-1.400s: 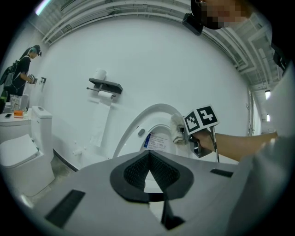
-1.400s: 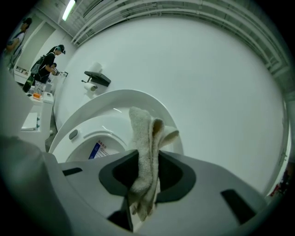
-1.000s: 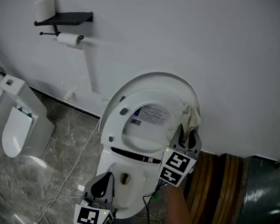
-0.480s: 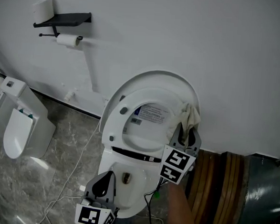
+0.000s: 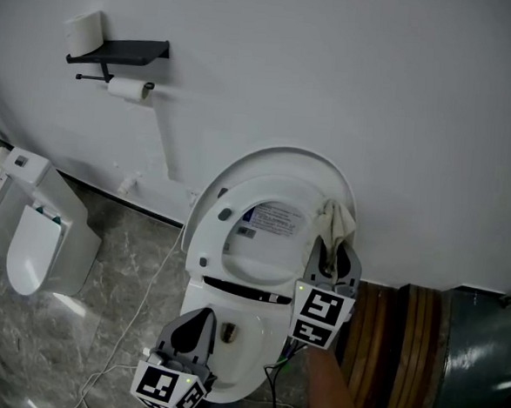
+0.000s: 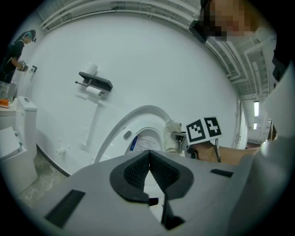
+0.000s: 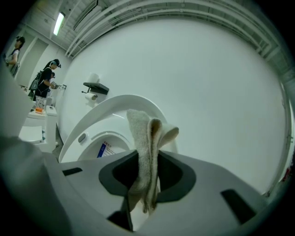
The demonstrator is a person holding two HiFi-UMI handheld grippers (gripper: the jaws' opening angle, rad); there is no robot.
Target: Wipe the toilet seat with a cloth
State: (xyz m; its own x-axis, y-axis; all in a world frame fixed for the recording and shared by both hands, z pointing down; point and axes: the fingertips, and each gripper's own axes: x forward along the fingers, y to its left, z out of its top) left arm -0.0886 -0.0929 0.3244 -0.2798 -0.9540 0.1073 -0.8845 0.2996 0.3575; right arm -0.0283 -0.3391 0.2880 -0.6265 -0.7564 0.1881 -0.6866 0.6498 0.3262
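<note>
A white wall [image 5: 377, 94] rises ahead of both tongs, and the toilet [image 5: 243, 351] stands against it, its bowl just ahead of the left tongs [image 5: 198, 324]. The raised seat [image 5: 266, 243] leans up just left of the right tongs [image 5: 333, 249]. A second toilet [image 5: 29, 226] stands well left of the left tongs, and a black shelf [image 5: 118, 51] hangs on the wall up and left of both. The left tongs are pressed together on nothing; the right tongs pinch a folded beige cloth [image 7: 145, 152], which sticks out past their tips at the seat's right edge
</note>
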